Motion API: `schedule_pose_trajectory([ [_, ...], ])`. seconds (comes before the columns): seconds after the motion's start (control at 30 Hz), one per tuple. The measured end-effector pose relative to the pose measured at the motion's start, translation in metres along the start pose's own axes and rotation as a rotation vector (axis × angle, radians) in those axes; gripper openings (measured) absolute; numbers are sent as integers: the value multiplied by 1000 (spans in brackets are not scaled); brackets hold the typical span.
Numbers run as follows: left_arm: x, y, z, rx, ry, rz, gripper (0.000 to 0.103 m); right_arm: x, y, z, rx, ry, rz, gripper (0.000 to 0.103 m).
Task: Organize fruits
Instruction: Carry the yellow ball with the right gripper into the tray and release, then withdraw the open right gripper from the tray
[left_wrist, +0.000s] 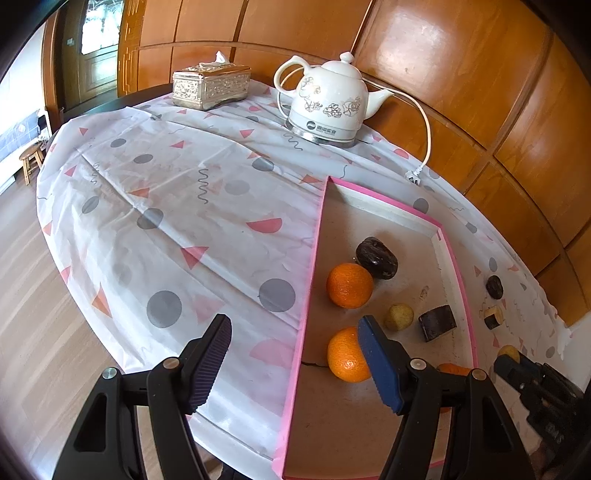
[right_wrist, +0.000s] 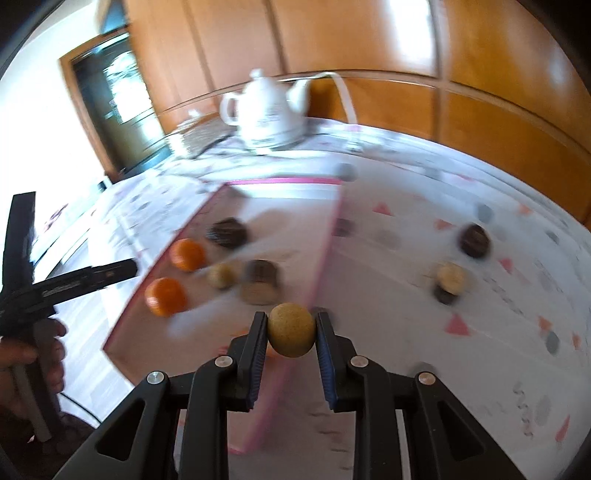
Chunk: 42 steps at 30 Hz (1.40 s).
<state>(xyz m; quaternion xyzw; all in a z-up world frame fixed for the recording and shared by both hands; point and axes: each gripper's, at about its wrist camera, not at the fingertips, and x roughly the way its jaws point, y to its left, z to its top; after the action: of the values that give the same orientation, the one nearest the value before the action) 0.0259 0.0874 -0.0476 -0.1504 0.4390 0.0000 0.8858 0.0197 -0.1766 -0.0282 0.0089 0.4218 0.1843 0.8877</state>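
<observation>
A pink-edged cardboard tray (left_wrist: 308, 280) (right_wrist: 325, 258) lies on the table. It holds two oranges (left_wrist: 349, 285) (right_wrist: 165, 296), a dark wrinkled fruit (left_wrist: 376, 257) (right_wrist: 227, 232), a small tan fruit (left_wrist: 399, 316) (right_wrist: 221, 275) and a dark cut piece (left_wrist: 437, 322) (right_wrist: 261, 280). My right gripper (right_wrist: 291, 329) is shut on a tan round fruit (right_wrist: 291, 329) above the tray's near right edge; it also shows in the left wrist view (left_wrist: 511, 356). My left gripper (left_wrist: 295, 338) is open and empty over the tray's left edge. A dark fruit (right_wrist: 474, 240) (left_wrist: 494, 286) and a cut piece (right_wrist: 450, 280) (left_wrist: 493, 316) lie on the cloth right of the tray.
A white electric kettle (left_wrist: 328, 101) (right_wrist: 269, 110) with its cord (left_wrist: 426, 140) stands at the back of the table. A silver tissue box (left_wrist: 210, 85) stands to its left. A patterned tablecloth (left_wrist: 166, 206) covers the round table. Wood panelling (left_wrist: 480, 74) is behind.
</observation>
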Motion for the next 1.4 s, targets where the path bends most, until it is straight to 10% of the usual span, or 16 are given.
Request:
schedule_pose_trajectory([
  [0.8,5,18,1,-48,10,13,71,65,68,2,-179,139,36,26],
  [1.4,-6,8,0,-15,-20,6,71,24,53,-1,-81,12,-7,30],
])
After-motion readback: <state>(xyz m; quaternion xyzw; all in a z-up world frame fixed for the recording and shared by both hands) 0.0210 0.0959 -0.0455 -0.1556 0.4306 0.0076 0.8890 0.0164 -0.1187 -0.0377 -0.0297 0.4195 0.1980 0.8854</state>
